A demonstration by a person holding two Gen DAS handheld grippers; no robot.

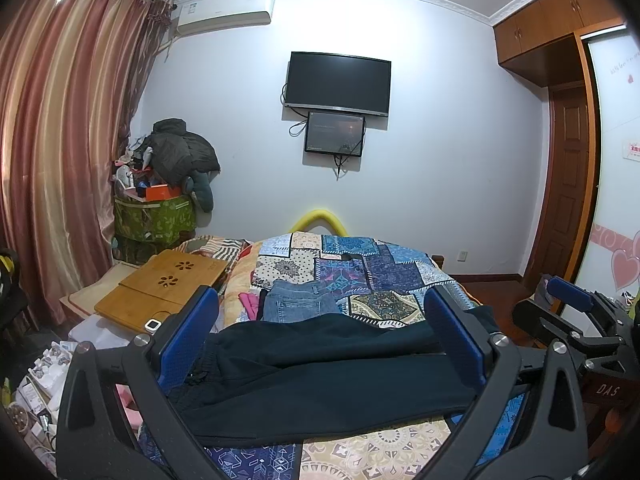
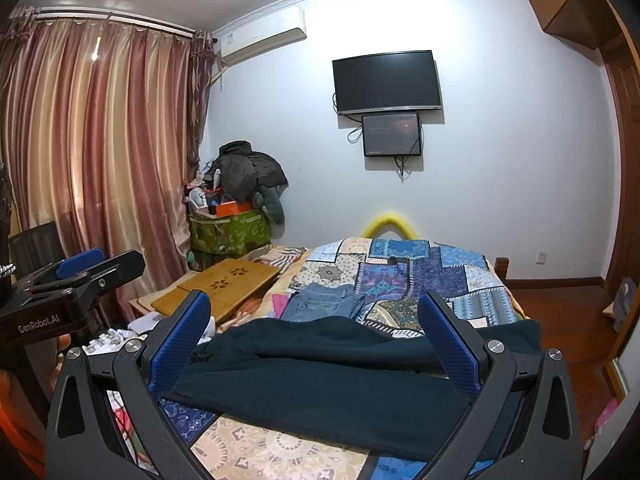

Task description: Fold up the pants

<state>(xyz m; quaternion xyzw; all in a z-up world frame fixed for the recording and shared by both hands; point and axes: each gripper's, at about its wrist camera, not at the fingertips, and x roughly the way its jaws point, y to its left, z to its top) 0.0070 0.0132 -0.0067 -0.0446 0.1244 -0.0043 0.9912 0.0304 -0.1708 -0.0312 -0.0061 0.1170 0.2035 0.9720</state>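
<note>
Lying across the patchwork-quilted bed [image 1: 360,268], the dark navy soft-knit pants [image 1: 320,380] look folded lengthwise, 1 leg over the other; crosswise folds seem left. Left gripper [image 1: 320,340] and right gripper [image 2: 316,344] hover spread wide, holding nothing. Folded blue denim jeans [image 1: 300,300] sit beyond.

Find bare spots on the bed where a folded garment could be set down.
Free: the quilt beyond the dark pants, right of the jeans; also the strip nearest the cameras. Crowded: the left side, with the wooden tray and clutter.
</note>
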